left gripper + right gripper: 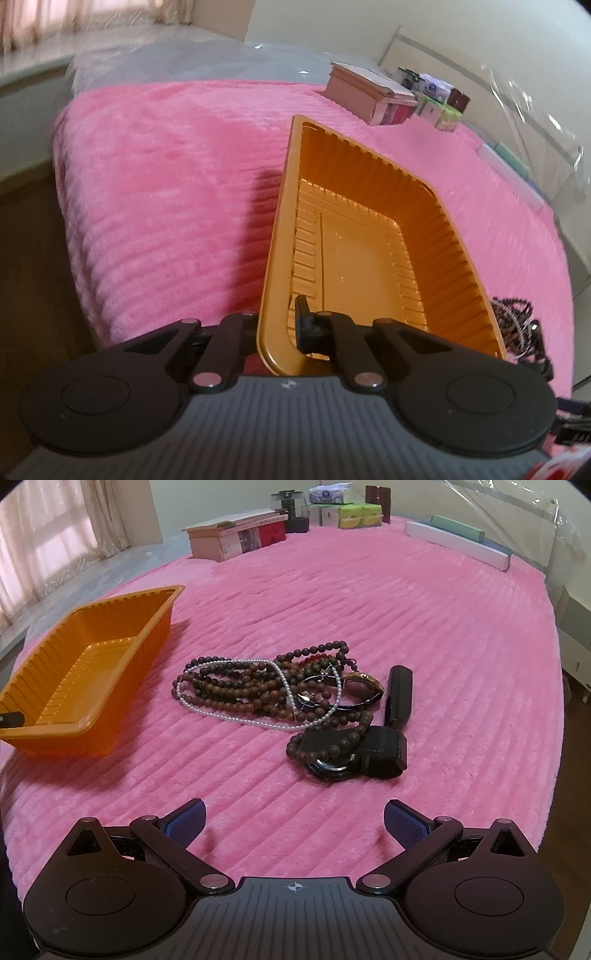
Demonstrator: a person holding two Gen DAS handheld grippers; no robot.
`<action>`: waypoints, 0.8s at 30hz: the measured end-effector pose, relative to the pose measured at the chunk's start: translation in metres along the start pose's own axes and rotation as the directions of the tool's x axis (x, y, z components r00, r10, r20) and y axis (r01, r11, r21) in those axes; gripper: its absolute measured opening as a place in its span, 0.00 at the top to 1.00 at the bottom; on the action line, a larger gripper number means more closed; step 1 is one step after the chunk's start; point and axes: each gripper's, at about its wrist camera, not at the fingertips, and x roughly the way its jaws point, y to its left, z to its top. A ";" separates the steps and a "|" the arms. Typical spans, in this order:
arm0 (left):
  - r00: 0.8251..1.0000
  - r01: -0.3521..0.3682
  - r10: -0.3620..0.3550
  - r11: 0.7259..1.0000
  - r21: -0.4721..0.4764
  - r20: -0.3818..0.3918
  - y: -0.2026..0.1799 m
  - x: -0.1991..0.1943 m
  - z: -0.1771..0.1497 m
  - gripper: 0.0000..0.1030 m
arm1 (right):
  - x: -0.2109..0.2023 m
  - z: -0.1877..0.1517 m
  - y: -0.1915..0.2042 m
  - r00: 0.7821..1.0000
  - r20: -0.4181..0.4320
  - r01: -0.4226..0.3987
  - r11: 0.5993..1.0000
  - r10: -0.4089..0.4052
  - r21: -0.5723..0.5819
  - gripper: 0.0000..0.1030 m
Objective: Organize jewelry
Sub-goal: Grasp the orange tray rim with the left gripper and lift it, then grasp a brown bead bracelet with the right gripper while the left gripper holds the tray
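Right now the left gripper (280, 325) is clamped on the near short wall of the orange plastic tray (369, 236), one finger inside the tray and the other outside against the rim, so the tray is tilted with its held end raised off the pink ribbed blanket (166, 192) and a dark shadow beneath it. Seen from the right wrist, the tray (85, 675) sits to the left of the jewelry pile, well apart from it, and it holds nothing. The right gripper (294, 825) hovers low over the blanket (406, 609) on the near side of the pile, its blue-padded fingers (186, 823) spread wide with nothing between them. The pile is a tangle of brown wooden bead strands (236, 690) with a white pearl necklace (258, 722) looped through them. A gold-cased wristwatch (360, 685) lies at the pile's right edge, a black oblong case (398, 696) just beside it, and a black-strapped watch (354, 751) at the pile's near side with a bead strand draped over it. Beyond the pile, at the far edge of the blanket, stand a pink box (225, 539), green tissue packs (358, 515) and long flat boxes (458, 541).
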 end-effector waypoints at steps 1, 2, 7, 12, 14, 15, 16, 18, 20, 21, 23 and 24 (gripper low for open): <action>1.000 -0.018 0.018 0.999 0.037 0.007 -0.005 -0.002 0.003 0.96 | -0.001 -0.001 -0.001 1.000 0.003 -0.001 1.000 0.001 0.004 0.01; 0.999 -0.031 0.030 0.997 0.066 0.015 -0.009 -0.004 0.006 0.96 | -0.002 -0.001 -0.003 1.000 0.007 -0.002 1.000 0.002 0.008 0.01; 0.994 -0.105 0.096 0.964 0.245 0.049 -0.042 -0.014 0.018 0.96 | -0.008 -0.001 -0.015 0.999 0.052 -0.005 0.999 0.003 0.044 0.01; 0.984 -0.178 0.154 0.906 0.385 0.094 -0.077 -0.016 0.026 0.97 | -0.012 0.004 -0.035 0.993 0.118 -0.007 0.997 -0.001 0.074 0.01; 0.978 -0.205 0.173 0.885 0.417 0.114 -0.086 -0.015 0.025 0.97 | -0.011 0.007 -0.037 0.990 0.142 -0.002 0.999 -0.005 0.053 0.04; 0.976 -0.216 0.181 0.877 0.430 0.120 -0.091 -0.015 0.025 0.97 | -0.011 0.008 -0.037 0.989 0.151 -0.005 0.999 -0.001 0.043 0.17; 0.975 -0.221 0.185 0.872 0.437 0.124 -0.094 -0.014 0.025 0.97 | -0.011 0.010 -0.038 0.988 0.154 -0.018 0.999 0.012 0.039 0.26; 0.972 -0.234 0.196 0.863 0.447 0.128 -0.099 -0.014 0.024 0.97 | -0.008 0.013 -0.039 0.988 0.153 -0.045 0.998 0.037 0.049 0.38; 0.970 -0.241 0.205 0.859 0.451 0.127 -0.100 -0.013 0.023 0.97 | -0.005 0.015 -0.039 0.986 0.157 -0.056 0.997 0.047 0.049 0.46; 0.970 -0.244 0.209 0.857 0.454 0.126 -0.101 -0.013 0.021 0.97 | -0.002 0.017 -0.039 0.986 0.158 -0.052 0.997 0.044 0.049 0.48; 0.969 -0.248 0.215 0.850 0.464 0.124 -0.103 -0.014 0.019 0.97 | 0.004 0.022 -0.038 0.988 0.152 -0.047 0.998 0.039 0.047 0.50; 0.968 -0.250 0.218 0.846 0.472 0.122 -0.104 -0.013 0.018 0.97 | 0.006 0.023 -0.038 0.988 0.149 -0.041 0.998 0.034 0.044 0.50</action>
